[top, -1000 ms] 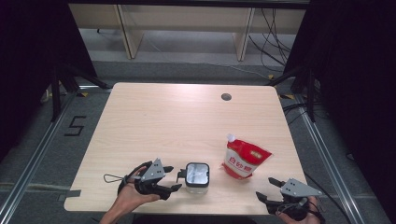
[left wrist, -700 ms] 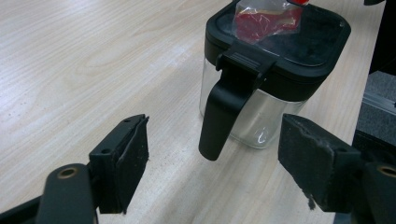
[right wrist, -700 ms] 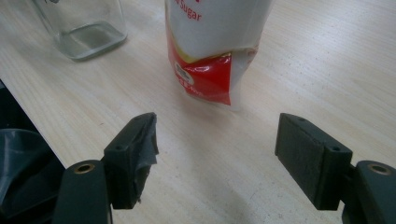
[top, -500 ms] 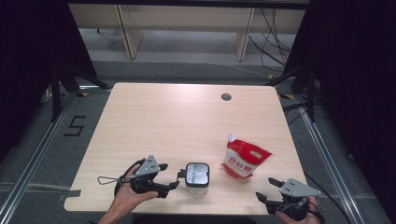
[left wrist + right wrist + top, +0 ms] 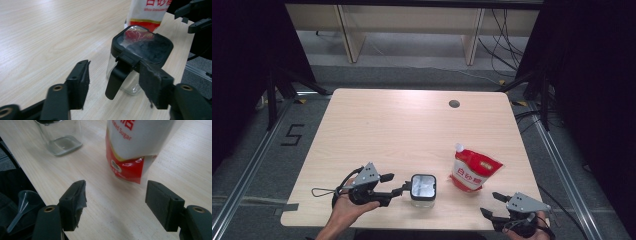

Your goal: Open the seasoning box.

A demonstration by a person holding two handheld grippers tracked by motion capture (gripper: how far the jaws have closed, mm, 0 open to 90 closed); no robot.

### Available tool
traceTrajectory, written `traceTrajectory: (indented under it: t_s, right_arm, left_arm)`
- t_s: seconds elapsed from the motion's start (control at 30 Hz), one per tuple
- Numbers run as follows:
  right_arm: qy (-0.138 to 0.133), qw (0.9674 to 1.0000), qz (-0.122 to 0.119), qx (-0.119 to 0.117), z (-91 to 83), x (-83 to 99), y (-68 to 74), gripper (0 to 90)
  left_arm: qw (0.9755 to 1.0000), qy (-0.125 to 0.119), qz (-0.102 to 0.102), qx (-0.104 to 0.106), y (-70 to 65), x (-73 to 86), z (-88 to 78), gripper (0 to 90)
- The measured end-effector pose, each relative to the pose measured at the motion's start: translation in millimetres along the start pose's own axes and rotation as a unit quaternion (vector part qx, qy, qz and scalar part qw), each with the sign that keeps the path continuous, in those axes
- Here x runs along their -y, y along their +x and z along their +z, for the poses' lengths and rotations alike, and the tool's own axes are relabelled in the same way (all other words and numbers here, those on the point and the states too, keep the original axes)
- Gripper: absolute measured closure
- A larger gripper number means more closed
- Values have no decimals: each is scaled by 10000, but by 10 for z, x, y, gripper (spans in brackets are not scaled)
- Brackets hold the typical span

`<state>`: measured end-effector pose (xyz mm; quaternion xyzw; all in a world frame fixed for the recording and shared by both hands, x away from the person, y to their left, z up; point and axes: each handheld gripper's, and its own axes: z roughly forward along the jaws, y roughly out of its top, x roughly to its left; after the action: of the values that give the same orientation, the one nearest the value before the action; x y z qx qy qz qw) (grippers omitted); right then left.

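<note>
A clear glass jar (image 5: 423,188) with a black lid (image 5: 143,45) stands near the table's front edge. My left gripper (image 5: 398,183) points at it from the left. Its jaws have just been closing, and the lid's black latch (image 5: 117,75) hangs between them. One pad (image 5: 152,81) sits against the latch and the other pad (image 5: 80,81) stands apart, so my left gripper (image 5: 115,64) is open. A red and white sugar pouch (image 5: 473,170) stands to the right of the jar. My right gripper (image 5: 488,203) waits open at the front right edge, with the pouch (image 5: 132,150) ahead of my right gripper (image 5: 116,183).
The wooden table (image 5: 402,130) has a round cable hole (image 5: 454,104) at the back right. A clear plastic funnel (image 5: 23,202) lies below the table's front edge in the right gripper view. Shelving and cables stand beyond the far edge.
The left gripper has shifted slightly beside the jar and its jaws have narrowed around the latch. The right gripper, jar and pouch have stayed put.
</note>
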<state>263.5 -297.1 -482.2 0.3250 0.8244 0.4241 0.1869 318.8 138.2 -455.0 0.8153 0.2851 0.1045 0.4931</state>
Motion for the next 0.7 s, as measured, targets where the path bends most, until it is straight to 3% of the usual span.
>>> traceTrajectory:
  t_s: [0.07,0.1,0.17,0.33,0.4,0.47,0.53,0.63,0.7]
  right_arm:
    - [-31,10000,51,19,-7,-9,22,345]
    - [-42,9999,106,-9,-2,-13,42,350]
    - [-127,9999,-70,-93,23,-44,79,367]
    - [-229,9994,-91,-243,65,-100,182,376]
    - [-326,9990,-122,-285,104,-150,253,381]
    - [-326,9990,-122,-292,112,-160,265,380]
    - [-363,9988,-113,-319,145,-177,288,383]
    - [-367,9983,-110,-442,196,-193,301,386]
    - [-372,9985,-154,-370,196,-196,303,386]
  left_arm:
    - [10000,-51,30,-28,-10,-7,0,482]
    - [9998,-84,196,-17,-3,-22,-9,531]
    - [9995,-207,241,45,-22,-55,-19,654]
    - [9988,-228,438,-20,-78,-112,19,818]
    - [9990,-270,364,-18,-115,-139,89,849]
    - [9986,-229,472,5,-103,-148,105,867]
    - [9992,-201,337,-23,-123,-142,146,876]
    - [9989,-123,445,-55,-122,-145,172,890]
    - [9990,-111,440,13,-123,-146,185,890]
